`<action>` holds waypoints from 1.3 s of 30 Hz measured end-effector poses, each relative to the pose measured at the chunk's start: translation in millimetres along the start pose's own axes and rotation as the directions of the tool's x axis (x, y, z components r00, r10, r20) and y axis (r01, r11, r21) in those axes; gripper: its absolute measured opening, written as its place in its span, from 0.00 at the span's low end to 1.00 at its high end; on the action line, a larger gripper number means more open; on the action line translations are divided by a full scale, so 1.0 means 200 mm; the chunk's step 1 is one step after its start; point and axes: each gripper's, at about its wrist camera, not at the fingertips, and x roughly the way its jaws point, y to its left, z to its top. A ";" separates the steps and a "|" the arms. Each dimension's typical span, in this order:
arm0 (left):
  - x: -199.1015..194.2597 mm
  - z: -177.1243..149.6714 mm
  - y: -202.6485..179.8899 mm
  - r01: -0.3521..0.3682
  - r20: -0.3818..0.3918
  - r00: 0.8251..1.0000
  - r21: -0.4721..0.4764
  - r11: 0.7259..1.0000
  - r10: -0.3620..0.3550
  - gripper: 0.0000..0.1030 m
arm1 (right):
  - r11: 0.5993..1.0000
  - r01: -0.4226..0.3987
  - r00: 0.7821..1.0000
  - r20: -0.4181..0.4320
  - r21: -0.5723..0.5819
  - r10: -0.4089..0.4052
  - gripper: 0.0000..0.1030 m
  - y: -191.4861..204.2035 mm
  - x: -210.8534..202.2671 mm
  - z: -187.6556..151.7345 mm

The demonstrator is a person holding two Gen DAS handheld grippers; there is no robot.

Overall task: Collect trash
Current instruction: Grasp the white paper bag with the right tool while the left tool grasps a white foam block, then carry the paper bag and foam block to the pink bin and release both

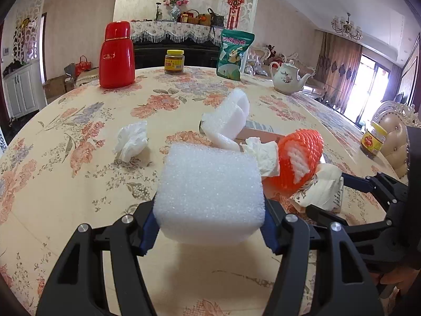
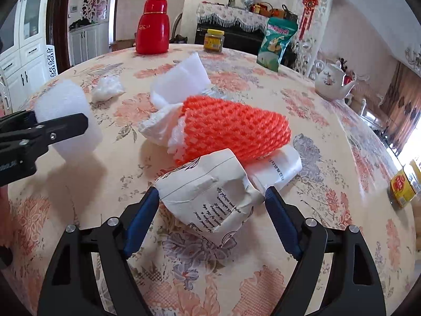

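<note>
The person is in the middle of gathering the rubbish into one heap near the middle of the bench (image 2: 79, 205), which carries a flowered cloth. The left hand-held gripper (image 1: 210, 226) is clamped on a white foam block (image 1: 210, 192) and holds it just beside the heap, on its near-left side. The right hand-held gripper (image 2: 211, 210) stands with its jaws apart; a crumpled paper bag (image 2: 208, 197) lies between them on the cloth, and the pads do not seem to press on it.

The heap itself has an orange foam net (image 2: 234, 129) on top, with tissue stuffed in one end, and a folded piece of white foam sheet (image 2: 181, 81) behind it. One crumpled tissue (image 1: 131, 141) lies apart, toward the left side of the bench.

I judge the step in hand is the adding of pieces to the heap. Next, the left side must set the block against the heap and let go, and then someone has to fetch the lonely tissue. The foam is light, so it may roll away if dropped. The red flask (image 1: 117, 55), the jars and the teapot (image 1: 288, 77) at the far edge are not rubbish, I think.
</note>
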 end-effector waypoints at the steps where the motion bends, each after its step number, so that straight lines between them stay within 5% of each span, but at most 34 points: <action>1: 0.00 0.00 0.00 0.001 0.001 1.000 -0.002 1.000 -0.001 0.60 | 1.000 -0.016 1.000 0.006 0.013 0.016 0.76 -0.01 -0.01 0.00; 7: 0.00 0.00 0.02 0.008 0.003 1.000 -0.018 1.000 -0.008 0.60 | 0.992 -0.095 0.995 0.029 0.082 0.093 0.76 -0.05 -0.05 -0.01; 15: -0.02 0.00 0.03 0.023 0.030 0.999 -0.033 0.999 -0.022 0.60 | 0.991 -0.101 0.994 0.039 0.090 0.098 0.76 -0.02 -0.06 -0.01; 20: -0.06 0.02 0.01 -0.034 0.043 0.999 0.002 0.999 0.034 0.60 | 0.985 -0.115 0.993 0.050 0.125 0.109 0.76 -0.04 -0.08 0.00; 39: -0.58 -0.15 0.09 -0.065 0.141 0.988 0.017 0.998 0.062 0.60 | 0.988 -0.121 0.980 0.170 0.094 0.104 0.76 0.20 -0.44 0.05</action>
